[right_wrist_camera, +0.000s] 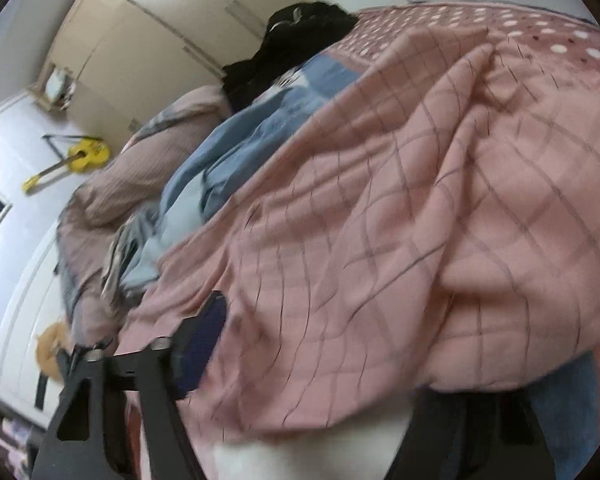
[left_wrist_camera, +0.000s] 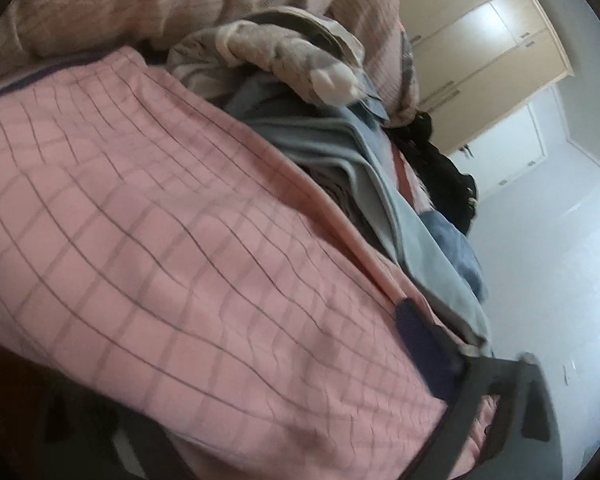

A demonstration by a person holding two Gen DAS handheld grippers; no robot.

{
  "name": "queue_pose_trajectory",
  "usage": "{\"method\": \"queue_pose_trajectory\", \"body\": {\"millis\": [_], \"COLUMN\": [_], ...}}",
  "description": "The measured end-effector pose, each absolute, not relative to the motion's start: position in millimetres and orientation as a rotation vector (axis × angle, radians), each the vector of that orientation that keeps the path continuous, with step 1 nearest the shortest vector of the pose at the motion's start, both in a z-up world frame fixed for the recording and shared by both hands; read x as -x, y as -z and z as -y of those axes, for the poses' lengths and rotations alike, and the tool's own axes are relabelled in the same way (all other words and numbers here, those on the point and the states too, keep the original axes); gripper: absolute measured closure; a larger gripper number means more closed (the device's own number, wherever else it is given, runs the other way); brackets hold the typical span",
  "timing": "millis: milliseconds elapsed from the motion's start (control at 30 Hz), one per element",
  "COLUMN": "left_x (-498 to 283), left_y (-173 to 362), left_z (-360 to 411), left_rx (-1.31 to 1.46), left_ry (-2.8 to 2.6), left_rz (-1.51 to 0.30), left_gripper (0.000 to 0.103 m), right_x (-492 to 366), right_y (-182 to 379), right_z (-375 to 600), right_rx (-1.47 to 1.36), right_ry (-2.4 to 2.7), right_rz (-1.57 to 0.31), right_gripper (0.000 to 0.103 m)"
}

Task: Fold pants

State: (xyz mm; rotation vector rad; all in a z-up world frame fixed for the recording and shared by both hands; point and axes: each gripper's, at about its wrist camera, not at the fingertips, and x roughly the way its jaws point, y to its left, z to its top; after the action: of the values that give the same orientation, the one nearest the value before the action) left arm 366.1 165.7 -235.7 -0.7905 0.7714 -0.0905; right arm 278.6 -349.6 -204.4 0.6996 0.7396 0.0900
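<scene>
Two tools were at the pants (right_wrist_camera: 380,208), a pink garment with a thin dark grid, spread across the bed (right_wrist_camera: 520,28). The cloth filled most of both views and lay close under the lenses.

Left tool (left_wrist_camera: 440,364): one dark finger with a blue pad lay against the pants' edge near the right of the view; the other finger was hidden under or behind the cloth. Cannot tell whether it was apart or closed on the fabric.

Right tool (right_wrist_camera: 300,364): the near finger, blue pad (right_wrist_camera: 204,340) outward, pressed at the cloth's left margin; the far finger sat under the lower hem, with fabric draped between. The fingers stood wide apart, not pinching.

Judged reason for the placing: each tool took one side of the garment, so the cloth could be lifted or drawn flat evenly before a fold.

Orientation: in the right view the creases ran from the lower left up toward the spotted bedcover, which I took as the long axis; which end was the waist could not be told.

Beside the pants lay blue clothes (left_wrist_camera: 340,140), a dark heap (right_wrist_camera: 292,36) and a pink-brown duvet (right_wrist_camera: 140,168). Wardrobe (right_wrist_camera: 160,20) behind.
</scene>
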Motion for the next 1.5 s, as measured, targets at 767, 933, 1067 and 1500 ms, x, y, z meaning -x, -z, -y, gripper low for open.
{"method": "queue_pose_trajectory", "body": {"millis": [767,933,1067,1500], "left_x": [-305.4,-294.9,-289.1,-280.8], "left_y": [232.0,233.1,225.8,210.4], "left_z": [-215.7,-231.1,-234.0,-218.2], "left_rx": [0.762,0.800,0.736,0.598], "left_ry": [0.063,0.073,0.018,-0.102], "left_rz": [-0.835,-0.824,-0.825,-0.812], "left_gripper": [0.061,0.052,0.052,0.004], "right_x": [-229.7,-212.0,-194.4,-216.6], "right_y": [176.8,186.1,186.3,190.7], "right_z": [385.9,418.6,441.3,470.3], "right_rx": [-0.665,-0.753,-0.751,-0.840], "right_ry": [0.031,0.095,0.150,0.087], "right_rz": [-0.756,-0.783,-0.779,-0.725], "right_gripper": [0.092,0.059,0.044,0.032]}}
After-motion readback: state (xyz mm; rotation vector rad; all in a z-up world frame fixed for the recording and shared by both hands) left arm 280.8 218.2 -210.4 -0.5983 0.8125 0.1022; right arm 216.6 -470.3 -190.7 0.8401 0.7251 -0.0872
